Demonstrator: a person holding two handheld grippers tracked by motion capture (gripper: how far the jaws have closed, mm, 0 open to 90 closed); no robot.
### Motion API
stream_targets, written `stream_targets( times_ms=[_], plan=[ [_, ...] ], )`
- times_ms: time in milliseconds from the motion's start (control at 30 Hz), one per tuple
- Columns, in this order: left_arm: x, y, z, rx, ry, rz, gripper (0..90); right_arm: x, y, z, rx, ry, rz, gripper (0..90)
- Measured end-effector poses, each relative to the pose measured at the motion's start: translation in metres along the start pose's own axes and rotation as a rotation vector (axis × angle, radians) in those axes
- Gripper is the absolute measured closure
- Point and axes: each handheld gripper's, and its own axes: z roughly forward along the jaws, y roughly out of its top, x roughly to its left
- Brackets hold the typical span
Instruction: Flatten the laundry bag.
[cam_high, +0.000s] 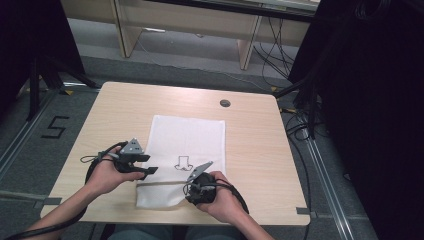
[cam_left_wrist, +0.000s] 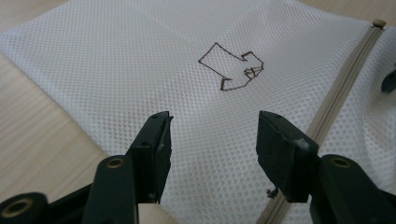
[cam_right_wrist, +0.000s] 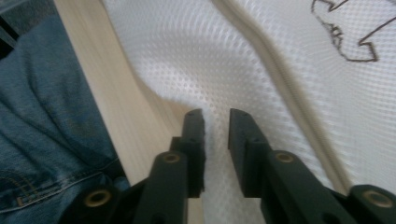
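Observation:
A white mesh bag (cam_high: 187, 140) lies flat on the wooden table (cam_high: 250, 150), with a hand-drawn arrow outline (cam_high: 182, 162) on it and a beige zipper (cam_high: 160, 183) across its near end. My left gripper (cam_high: 148, 165) hovers at the bag's left edge. In the left gripper view its jaws stand wide open (cam_left_wrist: 212, 135) over the mesh (cam_left_wrist: 140, 56), pointing toward the arrow (cam_left_wrist: 232, 67), with the zipper (cam_left_wrist: 345, 79) at the right. My right gripper (cam_high: 192, 192) sits at the bag's near right corner. Its jaws (cam_right_wrist: 216, 116) are a narrow gap apart just above the mesh (cam_right_wrist: 196, 56), which bulges up beside the zipper (cam_right_wrist: 280, 79).
A round cable grommet (cam_high: 225, 103) is set in the table's far side. The table's near edge (cam_right_wrist: 121, 107) runs just beside the right gripper, with the person's jeans (cam_right_wrist: 42, 116) below it. Dark stands and cables flank the table on both sides.

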Motion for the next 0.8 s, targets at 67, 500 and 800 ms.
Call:
stream_targets(
  times_ms=[67,500,800],
  plan=[
    [0.000,-0.002,-0.002,0.003,0.004,0.006,47.0,0.001,-0.003,-0.013,-0.035,0.009,0.019,68.4],
    [-0.030,-0.014,-0.002,0.091,-0.072,0.101,86.6,-0.058,-0.047,-0.045,-0.041,-0.145,0.228,90.0],
    [-0.031,-0.019,0.014,0.171,-0.077,0.127,86.3,-0.071,-0.053,-0.023,0.041,-0.157,0.283,90.0]
  ],
)
